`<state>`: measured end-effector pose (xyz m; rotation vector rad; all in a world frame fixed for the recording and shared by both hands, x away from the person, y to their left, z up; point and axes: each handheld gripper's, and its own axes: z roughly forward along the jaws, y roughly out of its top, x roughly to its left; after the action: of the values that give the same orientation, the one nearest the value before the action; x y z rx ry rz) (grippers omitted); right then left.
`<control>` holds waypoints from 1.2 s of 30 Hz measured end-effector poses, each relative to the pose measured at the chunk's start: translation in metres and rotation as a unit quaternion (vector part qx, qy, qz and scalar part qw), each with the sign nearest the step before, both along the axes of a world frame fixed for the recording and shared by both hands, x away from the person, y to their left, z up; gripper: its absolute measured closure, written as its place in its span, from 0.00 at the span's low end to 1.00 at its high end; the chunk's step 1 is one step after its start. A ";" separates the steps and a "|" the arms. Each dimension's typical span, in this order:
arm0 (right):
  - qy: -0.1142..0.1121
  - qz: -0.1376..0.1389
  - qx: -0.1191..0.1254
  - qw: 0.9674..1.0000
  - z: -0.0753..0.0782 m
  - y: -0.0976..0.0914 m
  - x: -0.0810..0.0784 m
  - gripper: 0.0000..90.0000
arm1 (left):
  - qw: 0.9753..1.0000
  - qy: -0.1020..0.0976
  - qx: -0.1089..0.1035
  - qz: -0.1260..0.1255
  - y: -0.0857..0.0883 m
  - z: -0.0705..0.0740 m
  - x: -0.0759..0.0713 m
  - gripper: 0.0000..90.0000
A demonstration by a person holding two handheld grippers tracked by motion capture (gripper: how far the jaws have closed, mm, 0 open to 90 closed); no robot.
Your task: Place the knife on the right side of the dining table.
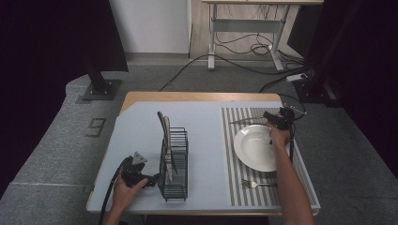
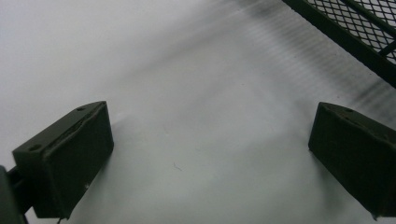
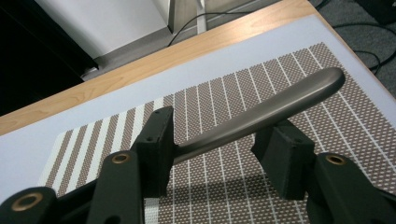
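Dim, dark-edged room; soft overhead light, left gripper view blurred.

Digit "9" on the floor point(image 1: 97, 127)

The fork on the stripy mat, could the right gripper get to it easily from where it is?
Probably yes. The fork lies bare on the striped placemat just below the plate, nothing on it. But the right gripper sits beyond the plate with a metal handle between its jaws, so it would have to leave that first.
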<state>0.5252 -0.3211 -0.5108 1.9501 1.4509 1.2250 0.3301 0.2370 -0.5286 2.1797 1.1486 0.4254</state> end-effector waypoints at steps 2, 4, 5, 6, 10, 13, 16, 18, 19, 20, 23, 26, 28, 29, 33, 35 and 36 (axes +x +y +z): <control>0.009 -0.002 -0.001 1.000 0.001 0.000 0.001 0.52 | 1.000 0.000 0.000 0.000 0.000 0.000 0.000 0.00; 0.011 -0.001 -0.004 1.000 0.002 0.000 0.002 0.52 | 1.000 0.000 0.000 0.000 0.000 0.000 0.000 0.00; 0.012 -0.001 -0.006 1.000 0.003 0.001 0.003 0.52 | 1.000 0.000 0.000 0.000 0.000 0.000 0.000 0.00; 0.012 -0.001 -0.006 1.000 0.003 0.001 0.003 0.52 | 1.000 0.000 0.000 0.000 0.000 0.000 0.000 0.00; 0.025 -0.002 0.001 1.000 0.003 0.000 0.004 0.51 | 1.000 0.000 0.000 0.000 0.000 0.000 0.000 0.00; 0.030 -0.002 0.007 1.000 0.001 -0.001 0.004 0.51 | 1.000 0.000 0.000 0.000 0.000 0.000 0.000 0.00; 0.033 -0.002 0.007 0.999 0.000 -0.002 0.005 0.50 | 1.000 0.000 0.000 0.000 0.000 0.000 0.000 0.00; 0.037 -0.002 0.008 0.999 0.000 -0.003 0.006 0.50 | 1.000 0.000 0.000 0.000 0.000 0.000 0.000 0.00; 0.041 0.000 0.008 0.999 0.000 -0.003 0.006 0.50 | 1.000 0.000 0.000 0.000 0.000 0.000 0.000 0.00; 0.043 0.002 0.006 0.999 0.000 -0.003 0.007 0.49 | 1.000 0.000 0.000 0.000 0.000 0.000 0.000 0.00; 0.046 0.002 0.004 0.999 -0.001 -0.003 0.007 0.49 | 1.000 0.000 0.000 0.000 0.000 0.000 0.000 0.00; 0.051 0.001 0.005 0.999 -0.001 -0.003 0.008 0.49 | 1.000 0.000 0.000 0.000 0.000 0.000 0.000 0.00; 0.062 0.003 -0.001 0.998 -0.004 -0.003 0.008 0.49 | 1.000 0.000 0.000 0.000 0.000 0.000 0.000 0.00; 0.071 0.002 -0.011 0.997 -0.005 -0.002 0.009 0.49 | 1.000 0.000 0.000 0.000 0.000 0.000 0.000 0.00; 0.070 0.001 -0.040 0.997 -0.002 0.001 0.009 0.52 | 1.000 0.000 0.000 0.000 0.000 0.000 0.000 0.00; 0.083 0.001 -0.037 0.996 -0.003 0.001 0.010 0.52 | 1.000 0.000 0.000 0.000 0.000 0.000 0.000 0.00; 0.083 0.001 -0.037 0.996 -0.003 0.001 0.010 0.52 | 1.000 0.000 0.000 0.000 0.000 0.000 0.000 0.00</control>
<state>0.5350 -0.3205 -0.5138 2.0411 1.5544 1.0160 0.3302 0.2370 -0.5286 2.1797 1.1490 0.4250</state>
